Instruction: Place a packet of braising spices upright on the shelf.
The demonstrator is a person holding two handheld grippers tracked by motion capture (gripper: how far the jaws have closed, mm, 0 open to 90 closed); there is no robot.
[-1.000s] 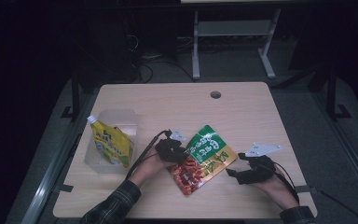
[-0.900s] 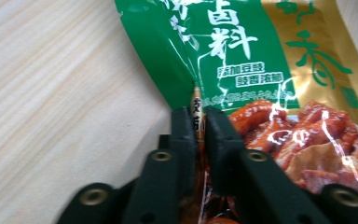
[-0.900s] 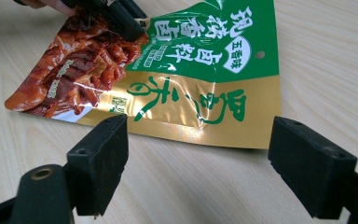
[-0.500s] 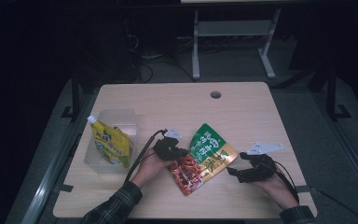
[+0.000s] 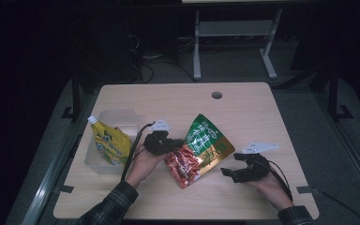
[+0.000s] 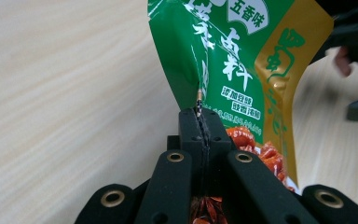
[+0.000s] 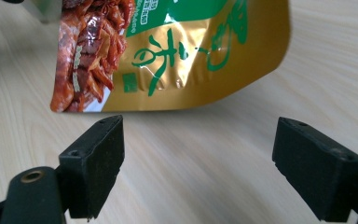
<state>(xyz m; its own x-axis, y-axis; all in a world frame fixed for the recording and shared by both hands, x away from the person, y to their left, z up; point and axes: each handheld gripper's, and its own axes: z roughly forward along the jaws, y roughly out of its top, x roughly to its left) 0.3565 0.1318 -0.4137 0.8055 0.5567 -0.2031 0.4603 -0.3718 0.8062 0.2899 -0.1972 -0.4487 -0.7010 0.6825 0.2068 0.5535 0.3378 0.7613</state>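
Observation:
A green, gold and red snack bag [image 5: 201, 150] hangs tilted just above the middle of the wooden table [image 5: 178, 103]. My left gripper [image 5: 171, 146] is shut on the bag's left edge, and in the left gripper view the jaws [image 6: 199, 114] pinch the green foil [image 6: 228, 70] tight. My right gripper [image 5: 229, 173] rests low at the bag's right, apart from it. The right gripper view has its jaws [image 7: 198, 154] standing open with bare table between them, and the bag's gold corner [image 7: 182, 51] floats just beyond.
A clear plastic container [image 5: 117, 119] sits at the table's left with a yellow spouted pouch [image 5: 108, 145] leaning in it. A cable hole [image 5: 216, 95] lies near the far edge. Table legs and cables stand on the dark floor behind.
My left gripper has pinched the bag's left edge and risen, lifting and tilting the bag off the table. The right gripper has barely shifted.

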